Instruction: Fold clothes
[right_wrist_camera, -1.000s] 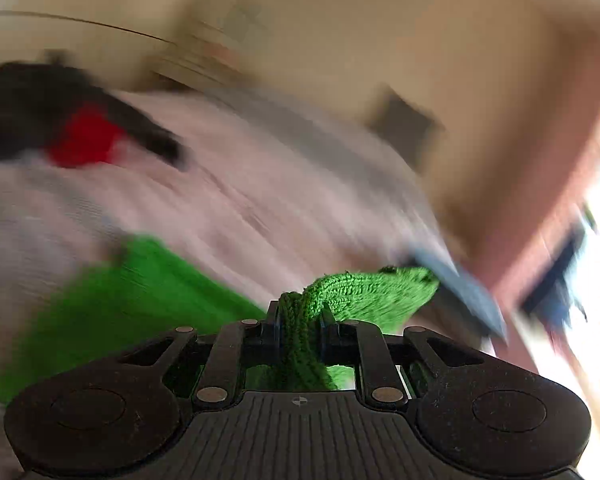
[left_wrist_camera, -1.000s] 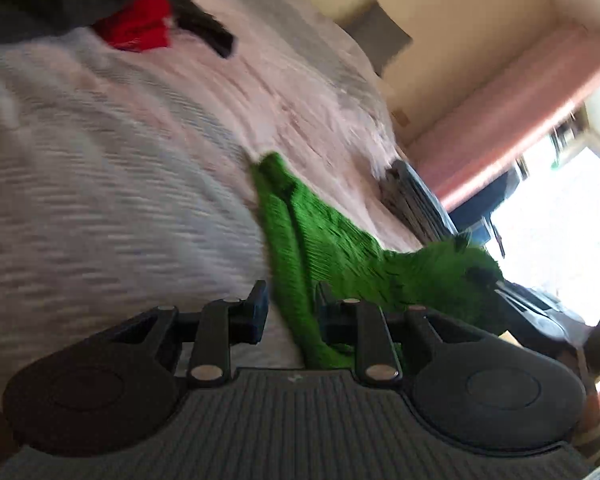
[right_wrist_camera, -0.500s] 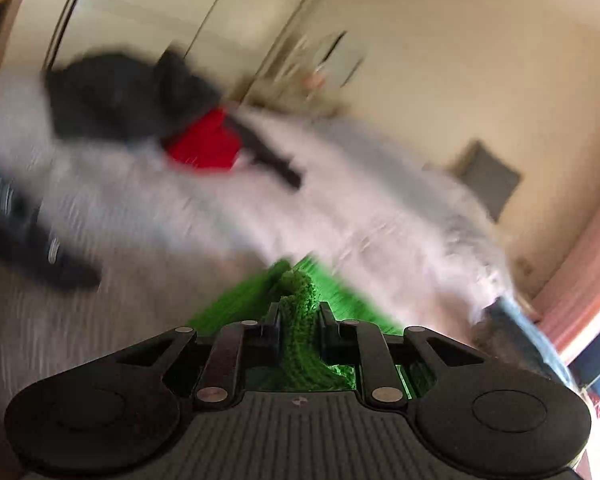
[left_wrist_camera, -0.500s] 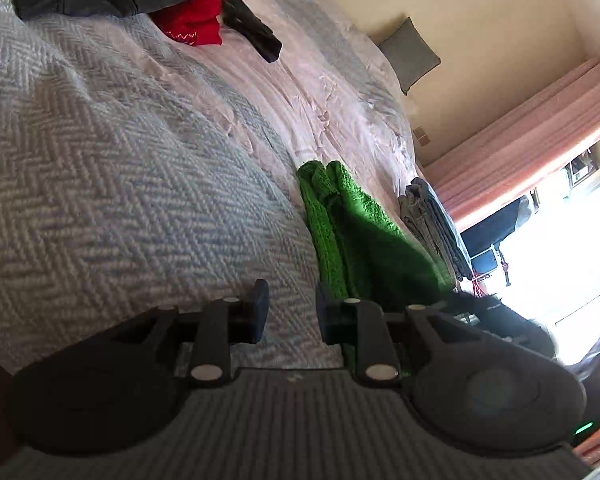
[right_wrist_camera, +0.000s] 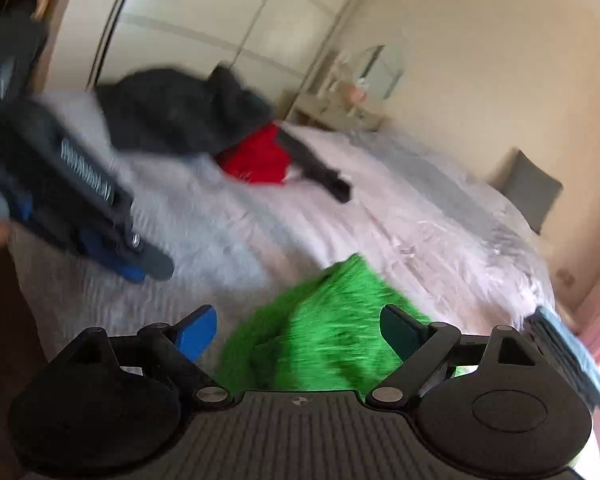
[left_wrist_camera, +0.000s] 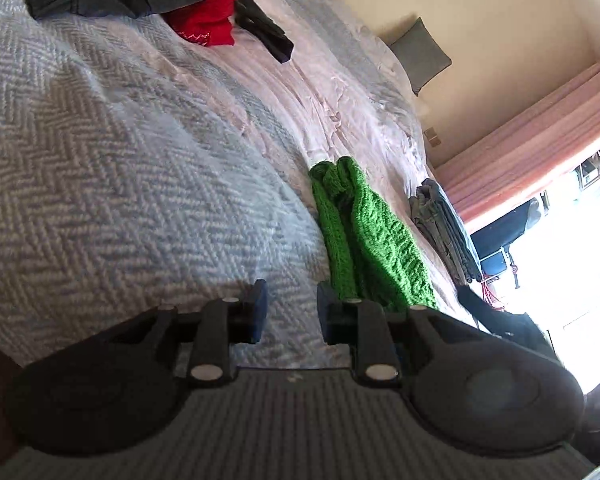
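Green knitted sweater (left_wrist_camera: 364, 236) lies folded into a long strip on the bed (left_wrist_camera: 120, 152), beside a stack of folded grey clothes (left_wrist_camera: 444, 232). The left gripper (left_wrist_camera: 288, 310) hovers over the herringbone blanket, fingers apart and empty. The right gripper (right_wrist_camera: 298, 330) (its view blurred) is spread wide above the sweater, gripping nothing. Dark and red garments (left_wrist_camera: 208, 20) sit piled farther up.

1. Left gripper (left_wrist_camera: 288, 310): black ribbed body, two round black side discs, silver rivets.
2. Right gripper (right_wrist_camera: 298, 330): same black build, blue finger pads (right_wrist_camera: 198, 336) at 9 and 3 o'clock.
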The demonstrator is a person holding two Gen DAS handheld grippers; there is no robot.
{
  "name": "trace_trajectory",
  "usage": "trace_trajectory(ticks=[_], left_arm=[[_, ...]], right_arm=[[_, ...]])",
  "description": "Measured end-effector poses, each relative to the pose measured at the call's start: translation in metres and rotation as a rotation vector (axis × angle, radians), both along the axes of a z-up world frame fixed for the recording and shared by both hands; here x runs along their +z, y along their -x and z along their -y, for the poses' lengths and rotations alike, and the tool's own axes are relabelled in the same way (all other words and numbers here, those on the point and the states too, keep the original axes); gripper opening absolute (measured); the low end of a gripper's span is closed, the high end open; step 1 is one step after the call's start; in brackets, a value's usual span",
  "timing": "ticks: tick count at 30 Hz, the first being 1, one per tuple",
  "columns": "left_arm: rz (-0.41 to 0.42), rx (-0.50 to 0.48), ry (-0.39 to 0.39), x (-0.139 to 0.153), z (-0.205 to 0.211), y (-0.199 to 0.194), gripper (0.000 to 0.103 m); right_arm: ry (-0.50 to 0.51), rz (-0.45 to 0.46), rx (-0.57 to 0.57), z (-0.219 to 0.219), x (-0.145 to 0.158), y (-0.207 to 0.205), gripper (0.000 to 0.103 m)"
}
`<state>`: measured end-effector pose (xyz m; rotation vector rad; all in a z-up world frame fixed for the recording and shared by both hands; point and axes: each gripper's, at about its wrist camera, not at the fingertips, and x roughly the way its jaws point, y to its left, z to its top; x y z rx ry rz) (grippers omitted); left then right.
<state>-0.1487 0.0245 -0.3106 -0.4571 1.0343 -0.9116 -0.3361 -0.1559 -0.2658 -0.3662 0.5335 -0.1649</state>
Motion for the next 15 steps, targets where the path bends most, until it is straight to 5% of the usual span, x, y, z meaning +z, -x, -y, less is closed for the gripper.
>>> trace_trajectory(ticks=[2,6,7,10,13,15], left_arm=[[0.021,-0.016,0.008,0.008,0.006,-0.002,0.023],[0.044,-0.054,0.022,0.025,0.028,-0.015,0.023],[0.051,-0.063,0.018,0.029,0.037,-0.02,0.023],[0.066,-0.1,-0.006,0.038,0.07,-0.037,0.024],[0.025,-0.138,-0.012,0.042,0.109,-0.059,0.027],[-0.024,-0.149,0.013,0.039,0.133,-0.077,0.03]], right_arm=[[-0.099,0.032,-0.061,0.024,0.016,0.013,0.088],[-0.486,0.098,-0.318,0.119,0.035,0.036,0.087],[-0.585,0.1,-0.4,0.145,0.032,0.038,0.087],[-0.853,0.063,-0.618,0.209,0.016,0.044,0.064],[-1.115,0.041,-0.676,0.256,-0.008,0.033,0.063],[-1.152,0.026,-0.703,0.269,-0.014,0.018,0.063]])
